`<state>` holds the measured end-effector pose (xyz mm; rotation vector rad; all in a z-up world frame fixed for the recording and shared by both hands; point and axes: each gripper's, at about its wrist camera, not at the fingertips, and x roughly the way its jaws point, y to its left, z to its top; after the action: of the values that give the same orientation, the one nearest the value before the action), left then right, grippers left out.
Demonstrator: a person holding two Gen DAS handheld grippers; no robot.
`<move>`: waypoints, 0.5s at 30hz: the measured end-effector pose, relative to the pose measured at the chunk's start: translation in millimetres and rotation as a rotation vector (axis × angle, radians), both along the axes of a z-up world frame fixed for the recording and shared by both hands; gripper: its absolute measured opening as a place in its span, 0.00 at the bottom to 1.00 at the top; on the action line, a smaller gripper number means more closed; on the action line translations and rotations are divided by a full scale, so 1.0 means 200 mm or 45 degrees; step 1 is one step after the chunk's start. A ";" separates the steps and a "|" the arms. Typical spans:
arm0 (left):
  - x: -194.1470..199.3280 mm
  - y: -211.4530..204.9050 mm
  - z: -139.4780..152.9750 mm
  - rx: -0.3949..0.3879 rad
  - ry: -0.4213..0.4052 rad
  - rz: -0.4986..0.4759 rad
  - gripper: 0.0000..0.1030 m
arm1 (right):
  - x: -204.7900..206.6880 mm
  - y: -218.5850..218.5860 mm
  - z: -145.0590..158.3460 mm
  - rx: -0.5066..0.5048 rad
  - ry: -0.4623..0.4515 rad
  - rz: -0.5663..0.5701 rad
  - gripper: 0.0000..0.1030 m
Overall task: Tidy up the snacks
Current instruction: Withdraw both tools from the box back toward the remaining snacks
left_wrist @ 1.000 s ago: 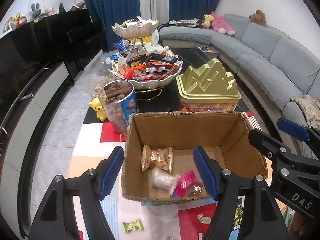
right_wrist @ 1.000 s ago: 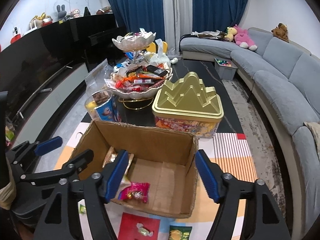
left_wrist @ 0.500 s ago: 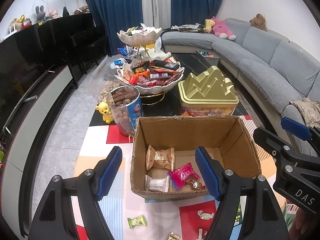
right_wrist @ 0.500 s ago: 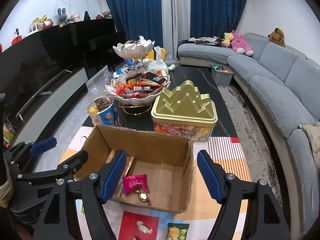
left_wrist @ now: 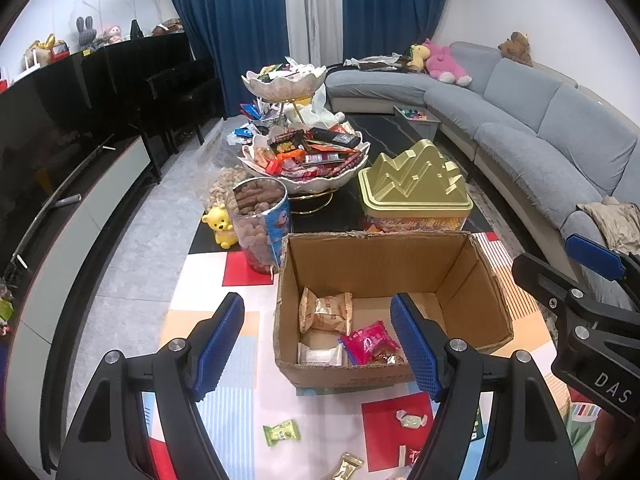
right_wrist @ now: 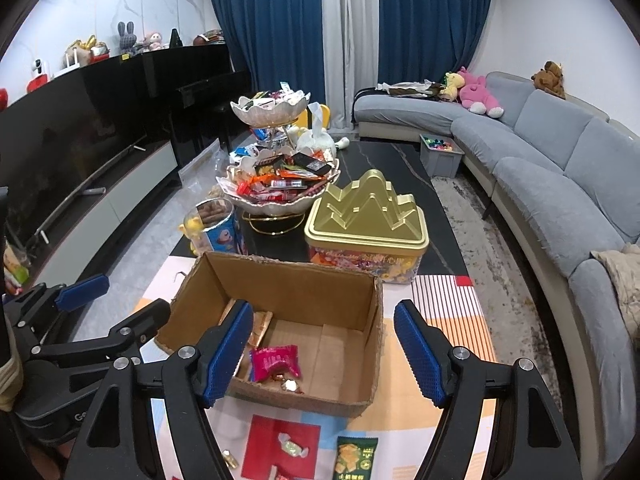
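An open cardboard box (left_wrist: 384, 256) (right_wrist: 288, 280) stands on a patchwork cloth. Inside lie a tan snack packet (left_wrist: 326, 312), a pink packet (left_wrist: 368, 342) (right_wrist: 276, 362) and a white packet (left_wrist: 320, 356). Loose on the cloth before the box are a green candy (left_wrist: 282, 432), a pale wrapped candy (left_wrist: 410, 420) (right_wrist: 294, 448) and a green snack bag (right_wrist: 354, 460). My left gripper (left_wrist: 318, 344) is open and empty, above the box's near left side. My right gripper (right_wrist: 324, 354) is open and empty, above the box's near right side.
Behind the box stand a gold mountain-shaped tin (left_wrist: 414, 188), a two-tier dish of snacks (left_wrist: 304, 160) and a tub of nuts (left_wrist: 260, 220). A grey sofa (right_wrist: 560, 184) runs along the right. A black TV cabinet (left_wrist: 60, 160) lines the left.
Both grippers have pulled back and up from the box, so more of the cloth and its loose candies shows. The snacks in the box have settled.
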<state>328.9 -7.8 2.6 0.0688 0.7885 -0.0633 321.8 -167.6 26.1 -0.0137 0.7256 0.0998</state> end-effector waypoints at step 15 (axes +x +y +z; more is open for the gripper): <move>-0.12 0.03 0.01 -0.003 -0.010 0.005 0.73 | -0.11 -0.01 0.00 0.011 0.011 -0.020 0.72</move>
<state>304.3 -2.0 4.8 0.0655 0.7803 -0.0601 299.4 -169.1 25.1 0.0006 0.7337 0.0884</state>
